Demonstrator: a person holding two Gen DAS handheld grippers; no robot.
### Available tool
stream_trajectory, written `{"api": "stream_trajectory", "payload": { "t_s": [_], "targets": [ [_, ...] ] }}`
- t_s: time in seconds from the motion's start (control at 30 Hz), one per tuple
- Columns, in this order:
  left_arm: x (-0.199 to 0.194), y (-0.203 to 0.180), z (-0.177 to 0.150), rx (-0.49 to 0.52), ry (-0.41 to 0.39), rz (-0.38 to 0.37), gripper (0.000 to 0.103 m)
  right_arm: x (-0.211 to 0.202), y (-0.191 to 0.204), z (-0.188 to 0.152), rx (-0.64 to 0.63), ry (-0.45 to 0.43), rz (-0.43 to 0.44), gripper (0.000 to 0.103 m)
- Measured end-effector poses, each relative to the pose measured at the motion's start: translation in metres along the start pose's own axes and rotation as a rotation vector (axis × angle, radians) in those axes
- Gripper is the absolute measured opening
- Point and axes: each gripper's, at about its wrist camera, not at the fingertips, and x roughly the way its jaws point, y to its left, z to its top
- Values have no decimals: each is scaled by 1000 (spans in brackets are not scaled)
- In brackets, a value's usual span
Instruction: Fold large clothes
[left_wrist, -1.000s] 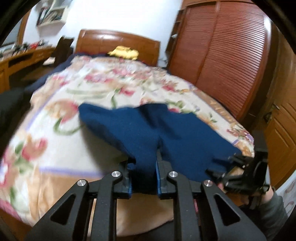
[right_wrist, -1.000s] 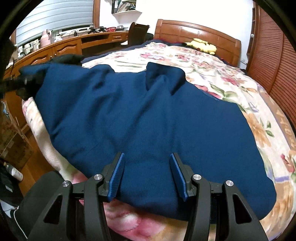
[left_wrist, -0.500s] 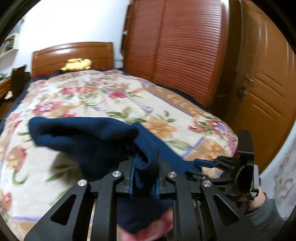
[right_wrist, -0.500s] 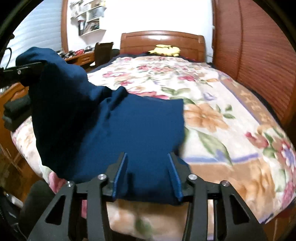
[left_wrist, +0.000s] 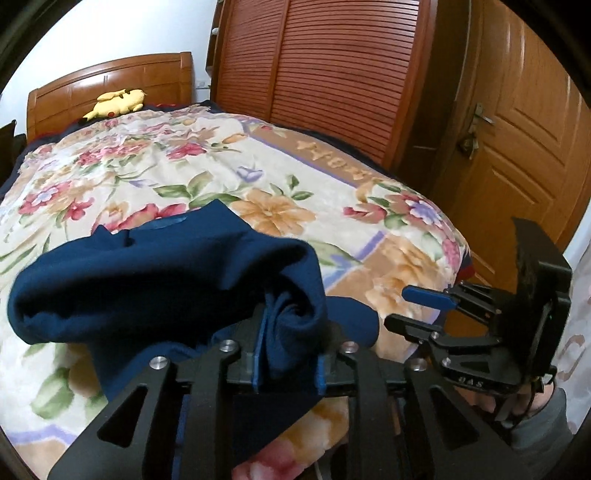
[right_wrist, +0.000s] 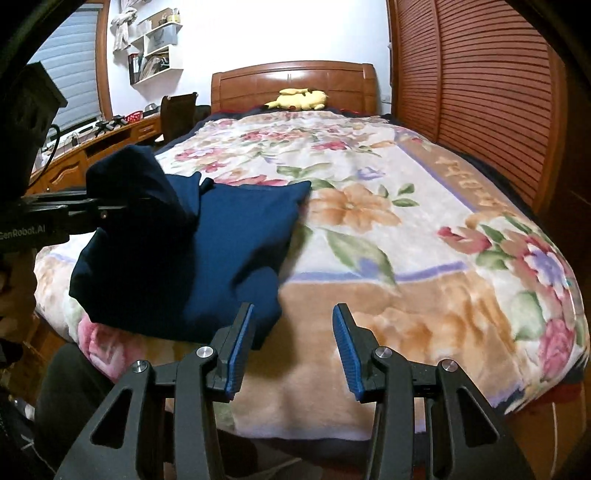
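A large navy blue garment (left_wrist: 155, 280) lies partly folded on the near left part of the floral bedspread (left_wrist: 177, 166). My left gripper (left_wrist: 288, 354) is shut on a bunched fold of it and holds that fold lifted above the rest. In the right wrist view the garment (right_wrist: 207, 251) lies left of centre with its raised part held by the left gripper (right_wrist: 107, 210). My right gripper (right_wrist: 291, 339) is open and empty above the bed's near edge, just right of the garment. It also shows in the left wrist view (left_wrist: 417, 310).
A yellow plush toy (right_wrist: 301, 99) lies by the wooden headboard (right_wrist: 291, 81). Slatted wardrobe doors (right_wrist: 480, 96) run along the right of the bed. A wooden door (left_wrist: 517, 147) stands at far right. A desk with clutter (right_wrist: 96, 140) and a chair (right_wrist: 177, 114) stand left.
My left gripper has carried the held fold up and over to the right, folding the garment onto itself. My right gripper has moved right, off the garment, and its jaws have opened wider.
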Motion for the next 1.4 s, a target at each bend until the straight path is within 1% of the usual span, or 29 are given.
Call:
{"api": "stream_trajectory", "payload": {
  "t_s": [0.07,0.1,0.17,0.23,0.37,0.47,0.6,0.63,0.67,0.77,0.8,0.97,1.03,1.2,1.33,1.4],
  "targets": [
    [-12,-2,-1,6,-18,-23,47,-2,3,2,2,-15,5,45],
    [-17,-3,-2,9,-30,-23,50,-2,4,3,0,-22,9,45],
    [-35,-2,-3,22,-66,-14,67,-5,7,4,-8,-43,15,45],
    [-52,2,-5,16,-96,-28,75,-10,11,9,-9,-71,37,45],
    [-85,21,-11,-5,-145,7,77,-23,21,24,-13,-136,49,45],
    [-106,45,-20,-25,-171,68,77,-34,29,40,-14,-184,62,45],
    [-123,81,-35,-74,-192,130,77,-40,50,59,-60,-195,81,45],
    [-127,91,-39,-91,-196,145,77,-39,57,63,-75,-195,88,47],
    [-131,100,-44,-107,-198,156,77,-38,65,68,-94,-192,96,52],
    [-140,126,-57,-154,-204,186,76,-36,86,79,-146,-182,108,58],
    [-143,133,-62,-164,-205,198,77,-34,93,82,-164,-173,115,62],
    [-151,159,-80,-199,-202,251,77,-11,122,98,-252,-102,123,63],
    [-155,166,-87,-199,-200,269,77,-3,133,108,-284,-90,128,63],
    [-163,180,-99,-191,-195,298,77,17,162,127,-346,-56,174,64],
    [-166,188,-109,-193,-196,309,77,36,184,134,-414,-32,193,77],
    [-166,193,-114,-200,-197,304,77,46,192,135,-462,-8,205,80]
  ]
}}
